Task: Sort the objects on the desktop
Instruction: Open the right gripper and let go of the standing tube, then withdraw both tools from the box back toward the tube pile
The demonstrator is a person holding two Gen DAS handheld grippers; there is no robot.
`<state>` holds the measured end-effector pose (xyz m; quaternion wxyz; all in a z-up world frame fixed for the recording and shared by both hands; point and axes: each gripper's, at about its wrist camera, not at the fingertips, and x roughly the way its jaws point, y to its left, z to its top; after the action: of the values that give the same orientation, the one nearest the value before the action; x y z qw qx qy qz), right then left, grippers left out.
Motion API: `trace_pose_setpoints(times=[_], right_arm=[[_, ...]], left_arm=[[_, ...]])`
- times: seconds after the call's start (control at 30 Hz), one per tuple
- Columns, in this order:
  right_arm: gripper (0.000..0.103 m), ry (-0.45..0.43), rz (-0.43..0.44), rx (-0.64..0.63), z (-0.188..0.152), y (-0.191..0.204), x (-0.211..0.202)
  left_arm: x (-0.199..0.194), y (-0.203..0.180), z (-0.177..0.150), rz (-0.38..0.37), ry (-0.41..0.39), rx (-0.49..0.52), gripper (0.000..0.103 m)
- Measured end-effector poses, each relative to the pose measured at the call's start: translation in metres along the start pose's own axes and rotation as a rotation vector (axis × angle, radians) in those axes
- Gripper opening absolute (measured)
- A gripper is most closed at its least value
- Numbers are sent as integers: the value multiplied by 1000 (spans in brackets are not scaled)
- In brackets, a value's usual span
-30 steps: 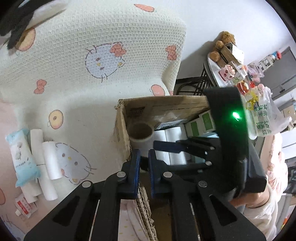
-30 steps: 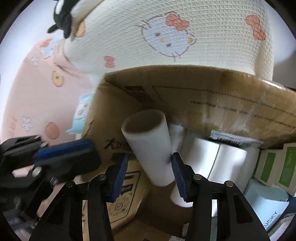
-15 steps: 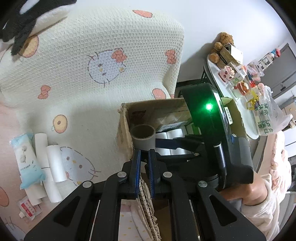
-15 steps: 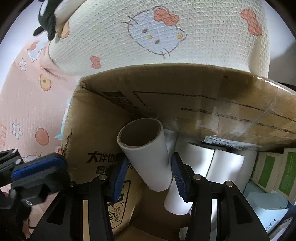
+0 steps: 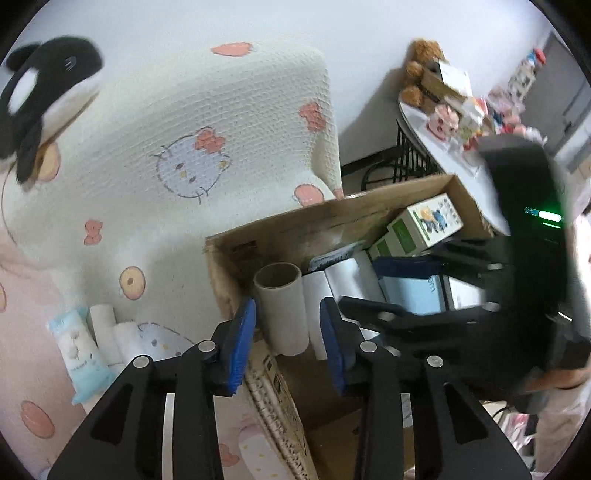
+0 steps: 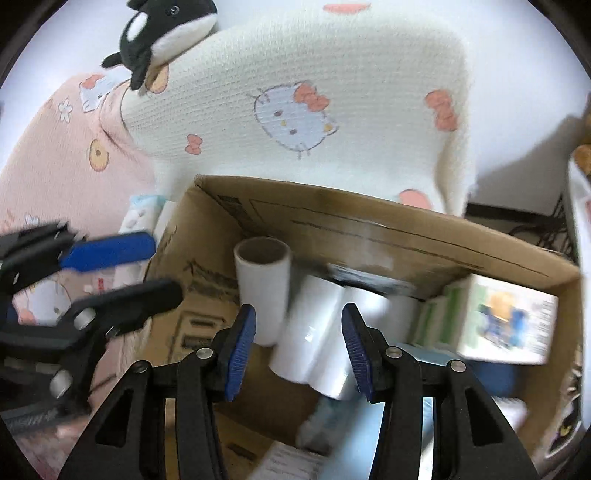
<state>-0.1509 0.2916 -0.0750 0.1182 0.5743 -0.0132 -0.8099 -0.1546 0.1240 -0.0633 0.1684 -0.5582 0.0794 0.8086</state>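
Note:
A white paper roll with a cardboard core [image 6: 263, 291] stands upright in the near-left corner of a cardboard box [image 6: 369, 229]; it also shows in the left wrist view [image 5: 282, 306]. My right gripper [image 6: 297, 347] is open and empty above the box, the roll free in front of it. My left gripper [image 5: 288, 341] is open and empty above the box's left wall [image 5: 221, 273]. The right gripper also shows in the left wrist view [image 5: 369, 284]. White rolls [image 6: 321, 343] and green-white cartons [image 6: 506, 325] lie in the box.
A cream Hello Kitty cushion [image 6: 295, 107] rises behind the box, with an orca plush [image 6: 162, 26] on top. White rolls [image 5: 114, 332] and a blue tissue pack [image 5: 79, 350] lie on the pink cover left of the box. A cluttered side table [image 5: 443, 122] stands at right.
My right gripper opened, let go of the paper roll and drew back up from the box. My left gripper went from shut on the box's wall to open and lifted.

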Motion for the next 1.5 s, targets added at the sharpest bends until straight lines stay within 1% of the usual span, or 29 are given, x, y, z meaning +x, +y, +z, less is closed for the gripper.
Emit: trace_pose_setpoints(times=[0.07, 0.13, 0.17, 0.2, 0.23, 0.3, 0.4, 0.47, 0.6, 0.77, 0.87, 0.93, 0.97, 1.0, 1.07, 1.1, 1.13, 1.17, 1.23, 1.27, 1.37, 1.4, 1.47, 1.5], right_arm=[[46, -26, -12, -14, -8, -4, -13], [46, -63, -43, -21, -16, -10, -27], [46, -72, -39, -20, -18, -11, -30], [46, -83, -25, -11, -21, -15, -35], [46, -90, -15, -1, -24, -18, -39], [46, -109, -8, -2, -27, -21, -49], [46, -119, 13, -8, -29, -23, -52], [46, -118, 24, -4, -27, -25, -49], [46, -104, 39, 4, -26, -29, -40], [46, -79, 56, 13, -29, -36, -30], [46, -72, 60, 16, -31, -38, -28], [46, -64, 55, 10, -32, -37, -28], [46, -59, 51, 8, -32, -37, -28], [46, -53, 47, 6, -32, -36, -27], [46, -46, 28, 0, -33, -34, -26], [46, -46, 13, 0, -33, -32, -26], [46, -46, 5, 0, -33, -30, -26], [46, -48, -2, -1, -33, -28, -27], [47, -55, -10, 1, -32, -25, -30], [48, -60, -11, 4, -32, -24, -32], [57, -75, -12, 13, -33, -19, -39], [58, -80, -15, 12, -34, -17, -41], [58, -93, -21, 11, -34, -11, -45], [58, -101, -22, 12, -36, -8, -46]], left_arm=[[5, -11, 1, 35, 4, 34, 39], [11, -21, 3, 62, 8, 86, 37], [16, -25, 3, 73, 23, 105, 32], [22, -28, 4, 80, 42, 117, 16], [27, -30, 5, 87, 62, 129, 9], [39, -32, 7, 104, 97, 145, 9], [54, -33, 12, 168, 113, 151, 9], [62, -34, 16, 190, 127, 149, 9], [77, -33, 21, 211, 163, 148, 9], [100, -29, 24, 224, 232, 124, 8], [104, -24, 24, 234, 239, 103, 9], [100, -22, 24, 221, 236, 88, 9], [96, -22, 24, 210, 226, 83, 9], [91, -23, 23, 207, 215, 86, 13], [79, -28, 20, 202, 178, 102, 31], [73, -31, 18, 194, 157, 104, 48], [67, -31, 17, 181, 132, 100, 55], [61, -32, 16, 164, 111, 91, 54], [53, -30, 12, 171, 95, 74, 55], [49, -27, 11, 154, 84, 62, 55], [40, -17, 7, 114, 58, 29, 55], [36, -15, 6, 107, 45, 23, 55], [26, -11, 0, 80, 3, 40, 55], [20, -9, -1, 65, -31, 47, 55]])
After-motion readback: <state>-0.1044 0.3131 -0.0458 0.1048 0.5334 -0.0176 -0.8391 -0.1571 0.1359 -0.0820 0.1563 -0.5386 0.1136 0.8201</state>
